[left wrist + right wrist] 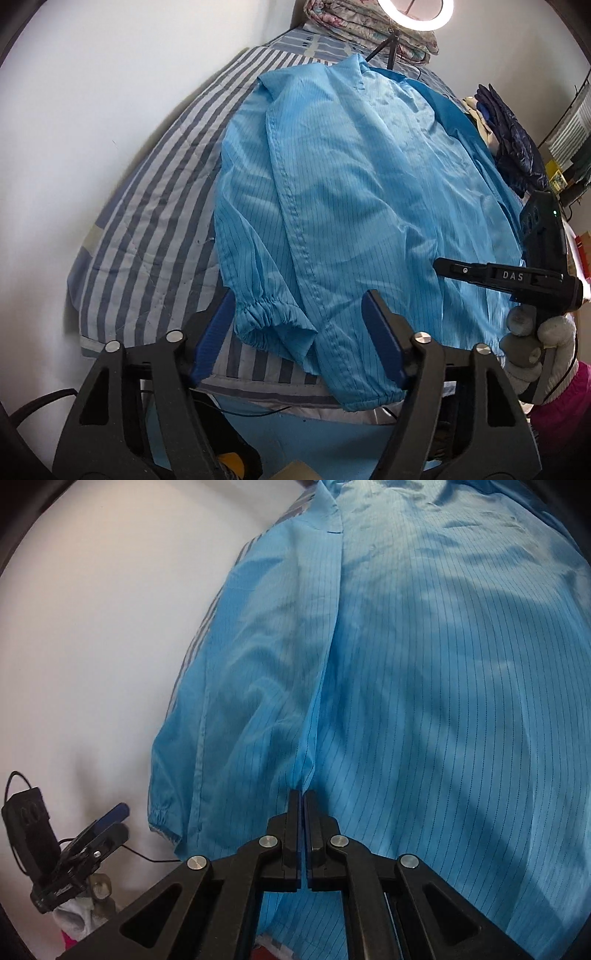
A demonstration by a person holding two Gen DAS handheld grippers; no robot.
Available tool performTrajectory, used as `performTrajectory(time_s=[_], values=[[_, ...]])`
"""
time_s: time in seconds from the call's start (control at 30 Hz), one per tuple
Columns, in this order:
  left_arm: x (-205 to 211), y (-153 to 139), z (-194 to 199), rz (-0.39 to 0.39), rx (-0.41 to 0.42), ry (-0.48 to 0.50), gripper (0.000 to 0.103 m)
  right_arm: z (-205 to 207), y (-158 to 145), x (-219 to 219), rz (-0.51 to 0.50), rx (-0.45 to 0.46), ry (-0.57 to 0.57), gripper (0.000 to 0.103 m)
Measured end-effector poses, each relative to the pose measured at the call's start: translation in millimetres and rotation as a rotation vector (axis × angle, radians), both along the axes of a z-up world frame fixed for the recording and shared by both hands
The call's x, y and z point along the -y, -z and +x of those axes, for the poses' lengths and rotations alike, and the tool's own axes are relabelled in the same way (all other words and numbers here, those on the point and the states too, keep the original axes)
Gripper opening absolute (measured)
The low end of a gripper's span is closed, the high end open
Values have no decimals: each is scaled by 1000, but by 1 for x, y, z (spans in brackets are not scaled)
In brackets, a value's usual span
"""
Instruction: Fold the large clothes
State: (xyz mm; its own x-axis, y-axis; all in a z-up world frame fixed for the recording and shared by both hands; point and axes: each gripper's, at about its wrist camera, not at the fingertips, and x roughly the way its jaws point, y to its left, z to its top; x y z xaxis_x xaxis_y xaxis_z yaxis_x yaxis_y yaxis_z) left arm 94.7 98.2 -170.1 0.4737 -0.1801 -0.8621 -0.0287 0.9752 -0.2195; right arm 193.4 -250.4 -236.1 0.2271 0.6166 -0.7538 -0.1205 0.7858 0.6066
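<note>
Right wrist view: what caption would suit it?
Right gripper shut on a fold of the blue striped coat.

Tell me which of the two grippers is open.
The left gripper: its blue-padded fingers stand wide apart above the gathered cuff, while the right gripper is shut on the blue garment.

Striped bedsheet [155,206], folded floral quilts [369,33], ring light [415,14] on tripod, dark jacket [517,136], white wall [92,92].
</note>
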Motion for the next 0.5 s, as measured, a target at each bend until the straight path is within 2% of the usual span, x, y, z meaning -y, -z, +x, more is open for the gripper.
performTrajectory(time_s=[0.03,0.07,0.17,0.37,0.43,0.5], values=[[-1,3,5,-10,-2,-1,60,1,-2,-2,-21,6,-10,0],[-1,4,10,-26,-3,-1,59,7,0,-4,-52,15,-19,0],[4,12,26,-37,-7,24,59,6,-2,-11,-82,32,-34,0],[1,53,56,-51,-125,14,59,6,8,-9,-94,26,-28,0],[-3,65,58,-38,-160,-1,59,5,9,-4,-88,21,-27,0],[-8,71,53,-65,-172,-9,59,4,9,-1,-84,22,-30,1]])
